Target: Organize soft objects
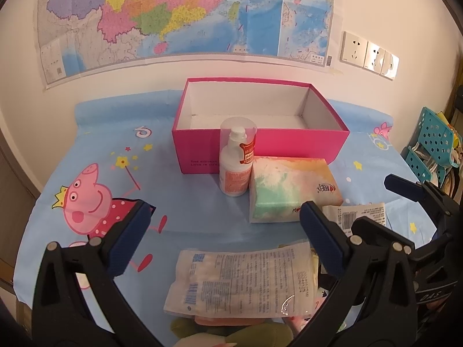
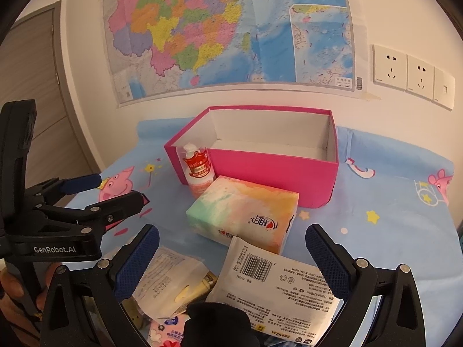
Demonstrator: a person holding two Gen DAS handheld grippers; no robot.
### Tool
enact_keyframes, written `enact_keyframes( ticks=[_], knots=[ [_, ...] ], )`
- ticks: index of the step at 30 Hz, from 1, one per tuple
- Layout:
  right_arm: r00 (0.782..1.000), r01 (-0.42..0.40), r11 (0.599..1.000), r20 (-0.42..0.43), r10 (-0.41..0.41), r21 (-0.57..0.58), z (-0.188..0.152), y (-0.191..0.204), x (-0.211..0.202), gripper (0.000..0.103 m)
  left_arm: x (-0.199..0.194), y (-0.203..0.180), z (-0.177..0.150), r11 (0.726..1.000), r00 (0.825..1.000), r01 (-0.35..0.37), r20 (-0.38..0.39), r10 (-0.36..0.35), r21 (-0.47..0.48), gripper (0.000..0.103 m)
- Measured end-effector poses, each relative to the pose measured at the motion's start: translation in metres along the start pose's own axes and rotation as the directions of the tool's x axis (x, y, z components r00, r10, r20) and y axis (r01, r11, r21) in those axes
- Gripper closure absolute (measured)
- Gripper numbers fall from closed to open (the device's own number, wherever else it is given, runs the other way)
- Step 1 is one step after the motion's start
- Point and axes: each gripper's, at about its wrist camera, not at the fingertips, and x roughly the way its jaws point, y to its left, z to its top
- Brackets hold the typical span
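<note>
An open pink box (image 1: 260, 141) (image 2: 272, 170) stands empty at the back of the table. A pastel tissue pack (image 1: 286, 190) (image 2: 246, 211) lies in front of it, beside a white bottle (image 1: 235, 162) (image 2: 198, 170). My left gripper (image 1: 225, 240) is open above a clear bag of cotton pads (image 1: 243, 283). My right gripper (image 2: 231, 263) is open over a white barcoded wipes packet (image 2: 277, 286), also in the left wrist view (image 1: 356, 217). A black soft item (image 2: 220, 324) lies below it. A green plush toy (image 1: 231, 335) sits at the near edge.
A blue cartoon-pig cloth (image 1: 115, 173) covers the table. A map (image 1: 188, 14) and wall sockets (image 2: 411, 75) are behind. A teal rack (image 1: 431, 147) stands to the right. More small packets (image 2: 167, 277) lie near the front. The left gripper shows in the right wrist view (image 2: 95, 190).
</note>
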Motion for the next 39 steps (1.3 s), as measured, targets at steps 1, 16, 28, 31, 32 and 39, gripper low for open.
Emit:
enact_keyframes(
  ticks=[1,16,28,31,32,39],
  knots=[
    [1.000,-0.001,1.000,0.001,0.001,0.002,0.000,0.000,0.000,0.000,0.000,0.000,0.000,1.000,1.000,-0.001,-0.001,0.001,-0.001,0.000],
    [0.999,-0.035,0.999,-0.014,0.035,-0.018,-0.001,0.006,0.000,0.000,0.001,0.001,-0.001,1.000,1.000,0.000,0.000,0.000,0.000,0.000],
    [0.992,-0.113,0.992,-0.057,0.110,-0.057,-0.004,0.019,0.002,0.001,-0.002,0.027,-0.006,1.000,1.000,-0.001,-0.002,0.001,-0.011,0.000],
    [0.987,-0.145,0.985,-0.082,0.138,-0.091,-0.004,0.028,0.005,0.003,0.000,0.047,-0.010,1.000,1.000,0.013,-0.025,-0.014,-0.026,0.000],
    [0.985,-0.155,0.982,-0.097,0.145,-0.106,-0.005,0.032,0.007,0.007,0.001,0.052,-0.011,0.999,0.999,0.026,-0.035,-0.027,-0.026,0.000],
    [0.942,-0.264,0.959,-0.243,0.234,-0.101,-0.013,0.046,0.027,0.024,0.016,0.076,-0.033,0.995,0.986,0.099,-0.130,-0.101,-0.023,0.000]
  ],
)
